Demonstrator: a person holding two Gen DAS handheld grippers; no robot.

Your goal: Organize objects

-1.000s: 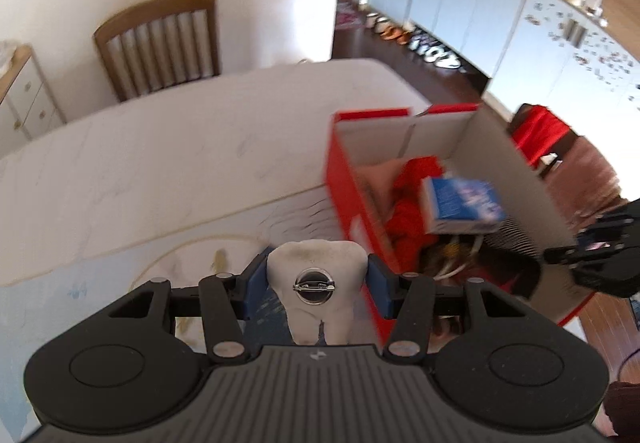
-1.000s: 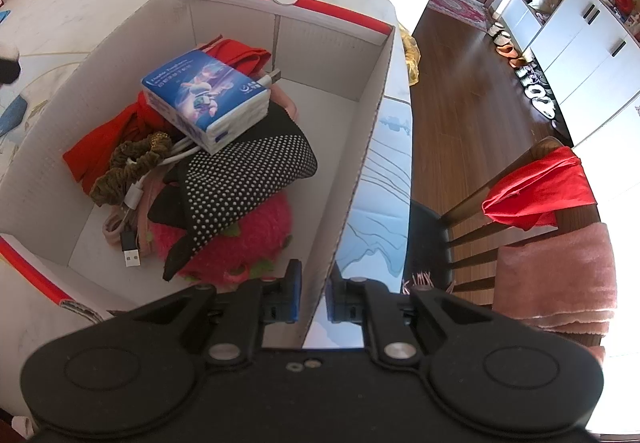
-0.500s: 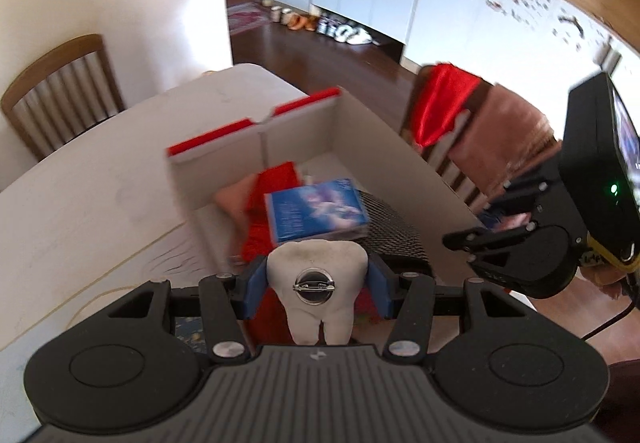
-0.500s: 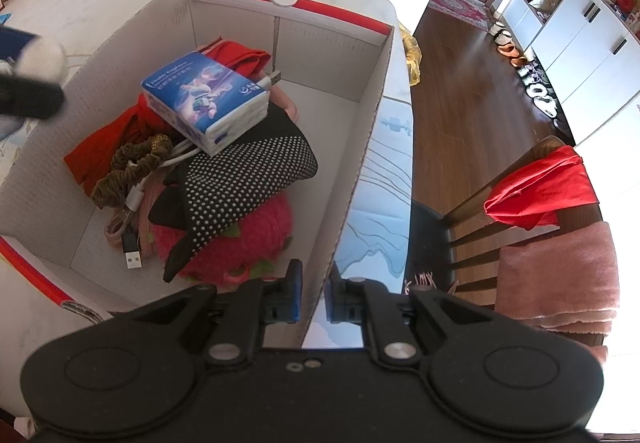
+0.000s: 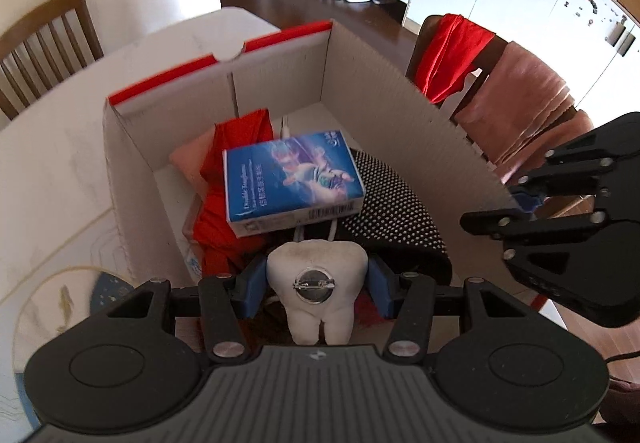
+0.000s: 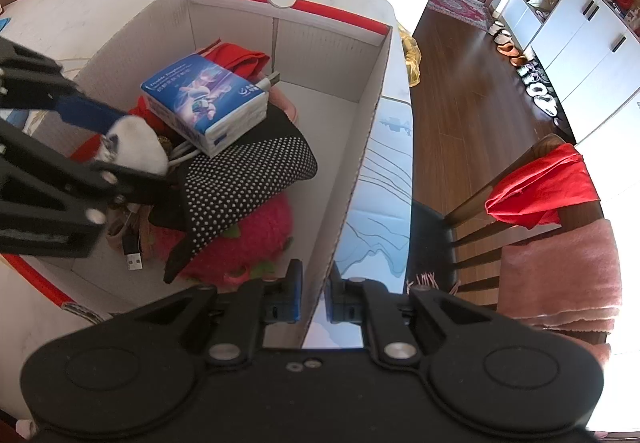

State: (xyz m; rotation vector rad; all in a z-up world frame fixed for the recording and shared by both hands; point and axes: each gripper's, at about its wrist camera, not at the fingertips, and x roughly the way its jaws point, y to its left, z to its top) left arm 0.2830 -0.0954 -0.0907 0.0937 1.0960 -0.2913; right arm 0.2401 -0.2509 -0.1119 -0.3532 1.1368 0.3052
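The left gripper (image 5: 316,285) is clamped on a tooth-shaped plush toy (image 5: 317,283), held by its two sides, over the open cardboard box (image 5: 384,99) on the tabletop (image 5: 52,147). The toy looks soft and light, w/ a metal pin on its back; I judge a grip across the wide crown is safest, not on the pin. The right gripper (image 6: 312,297) is closed on the box wall, approx. at the near corner, and holds it steady. Inside lie a tissue pack (image 5: 292,179), a dotted cloth (image 5: 394,211), etc.

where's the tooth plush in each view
Left wrist: tooth plush at bottom centre, clamped in the left gripper.
Right wrist: tooth plush at mid-left, over the box.
Shared landmark: the blue tissue pack lying on the pile in the box.
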